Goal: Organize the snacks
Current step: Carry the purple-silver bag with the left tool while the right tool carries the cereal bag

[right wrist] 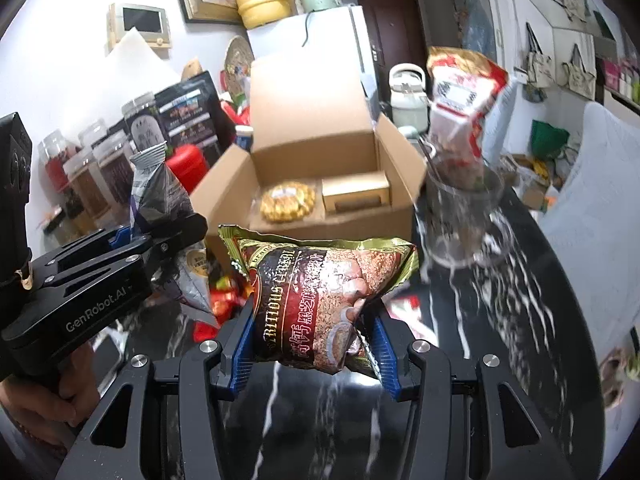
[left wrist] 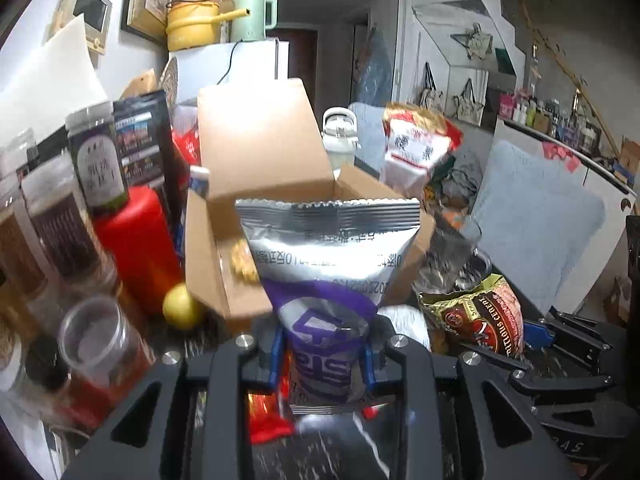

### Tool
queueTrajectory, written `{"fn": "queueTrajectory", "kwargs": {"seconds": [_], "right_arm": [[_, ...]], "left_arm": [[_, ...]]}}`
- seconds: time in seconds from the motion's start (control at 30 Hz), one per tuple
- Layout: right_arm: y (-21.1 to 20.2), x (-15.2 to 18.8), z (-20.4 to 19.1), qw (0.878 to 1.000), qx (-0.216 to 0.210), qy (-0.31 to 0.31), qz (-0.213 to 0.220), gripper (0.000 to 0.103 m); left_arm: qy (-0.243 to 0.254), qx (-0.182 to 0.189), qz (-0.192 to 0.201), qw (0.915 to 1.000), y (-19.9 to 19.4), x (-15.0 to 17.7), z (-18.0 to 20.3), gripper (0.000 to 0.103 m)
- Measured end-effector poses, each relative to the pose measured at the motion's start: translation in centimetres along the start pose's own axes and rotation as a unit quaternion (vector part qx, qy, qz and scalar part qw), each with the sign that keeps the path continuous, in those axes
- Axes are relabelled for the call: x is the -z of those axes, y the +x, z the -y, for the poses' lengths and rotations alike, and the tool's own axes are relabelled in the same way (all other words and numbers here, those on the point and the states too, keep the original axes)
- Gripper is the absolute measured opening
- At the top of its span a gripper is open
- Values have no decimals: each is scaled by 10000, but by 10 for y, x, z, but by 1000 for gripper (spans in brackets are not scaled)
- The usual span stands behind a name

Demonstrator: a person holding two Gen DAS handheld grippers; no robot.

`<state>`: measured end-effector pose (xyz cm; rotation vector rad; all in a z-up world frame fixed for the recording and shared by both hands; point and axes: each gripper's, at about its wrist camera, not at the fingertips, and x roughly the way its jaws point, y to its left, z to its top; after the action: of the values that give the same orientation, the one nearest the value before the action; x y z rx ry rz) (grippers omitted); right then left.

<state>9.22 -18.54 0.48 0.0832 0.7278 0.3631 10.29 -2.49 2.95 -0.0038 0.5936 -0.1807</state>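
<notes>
Left gripper (left wrist: 322,354): fingers closed on the silver and purple foil snack bag (left wrist: 328,264); bag upright, near the open brown cardboard box (left wrist: 256,152)
Right gripper (right wrist: 314,344): fingers gripping the green and red cereal packet (right wrist: 320,300); packet in front of the box, above the black marble table (right wrist: 500,320)

Bright indoor light, motion blur, fisheye-warped edges.
</notes>
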Motion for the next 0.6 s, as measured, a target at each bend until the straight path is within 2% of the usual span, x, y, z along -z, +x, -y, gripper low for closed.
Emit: {"fn": "queueTrajectory", "kwargs": {"seconds": [0.4, 0.6], "right_arm": [[32, -76, 1, 9990, -59, -288, 333, 50], [60, -109, 3, 9984, 12, -399, 408, 50]], "left_arm": [[-171, -137, 352, 9991, 33, -53, -21, 29], [-300, -239, 367, 9986, 62, -72, -37, 29]]}}
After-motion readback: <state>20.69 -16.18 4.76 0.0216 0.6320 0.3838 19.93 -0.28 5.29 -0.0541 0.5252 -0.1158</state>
